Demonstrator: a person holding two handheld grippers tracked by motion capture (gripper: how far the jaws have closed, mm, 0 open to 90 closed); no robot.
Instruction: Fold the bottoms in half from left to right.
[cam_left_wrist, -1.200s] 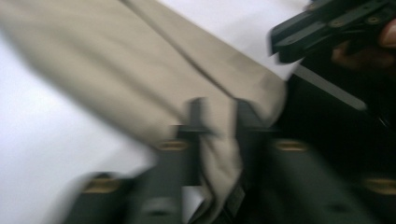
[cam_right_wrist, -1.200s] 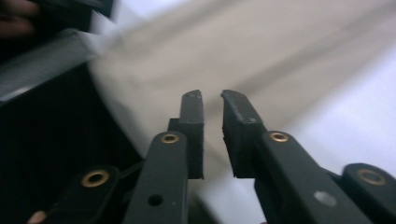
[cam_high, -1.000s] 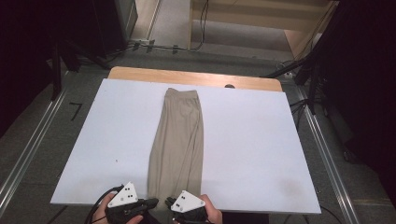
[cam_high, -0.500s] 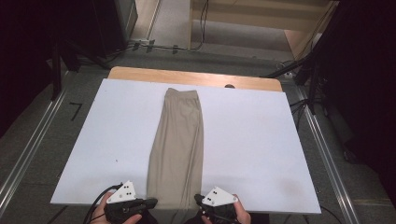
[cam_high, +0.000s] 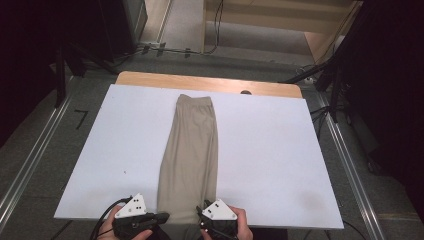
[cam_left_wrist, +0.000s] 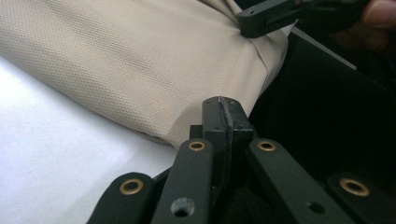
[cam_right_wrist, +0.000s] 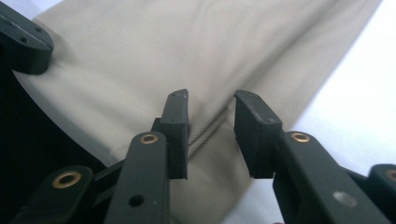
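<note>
While folded trousers (cam_high: 191, 155) lie lengthwise, both hand-held grippers seemingly meet their near hem

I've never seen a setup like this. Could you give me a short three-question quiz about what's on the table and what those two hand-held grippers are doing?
1. True or false: the beige trousers lie lengthwise down the middle of the white table.
2. Which gripper has its jaws standing apart over the cloth?
A. left gripper
B. right gripper
3. At which end of the trousers are both grippers: the near end by the person, or the far end?

Key
1. True.
2. B. Its jaws have just been opening, with a fold of cloth between them, not pressed. The left gripper's jaws are pressed together at the cloth's edge.
3. The near end.
</note>
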